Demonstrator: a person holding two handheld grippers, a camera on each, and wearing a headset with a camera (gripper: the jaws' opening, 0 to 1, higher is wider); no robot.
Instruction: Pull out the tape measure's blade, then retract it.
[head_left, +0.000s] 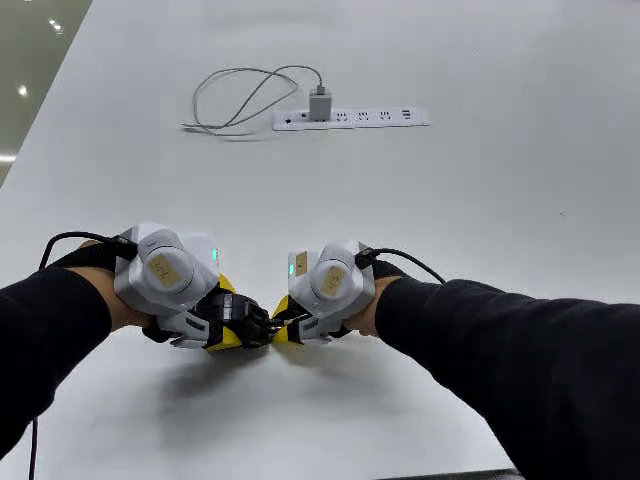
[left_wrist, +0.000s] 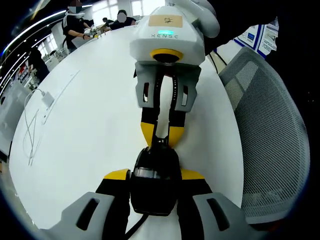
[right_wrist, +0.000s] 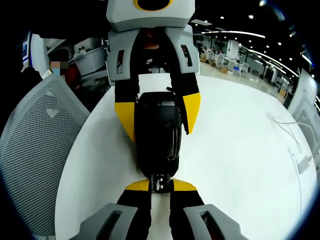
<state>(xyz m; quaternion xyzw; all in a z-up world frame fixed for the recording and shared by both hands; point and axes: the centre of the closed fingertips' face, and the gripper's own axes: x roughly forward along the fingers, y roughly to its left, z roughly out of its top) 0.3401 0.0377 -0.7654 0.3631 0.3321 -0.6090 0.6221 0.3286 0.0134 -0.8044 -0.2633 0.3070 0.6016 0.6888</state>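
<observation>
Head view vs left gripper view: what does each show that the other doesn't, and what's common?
Head view: the person's left sleeve, power strip sockets. Left gripper view: mesh chair, people in the background. Shared: tape measure clamped by the left gripper, right gripper pinching its blade tip; white table; charger cable.

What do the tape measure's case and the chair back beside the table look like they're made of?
Tape measure case: black and slightly glossy, probably hard plastic, since light streaks run along its curved side. Chair back: grey open mesh with small holes throughout, likely a synthetic woven fabric.
</observation>
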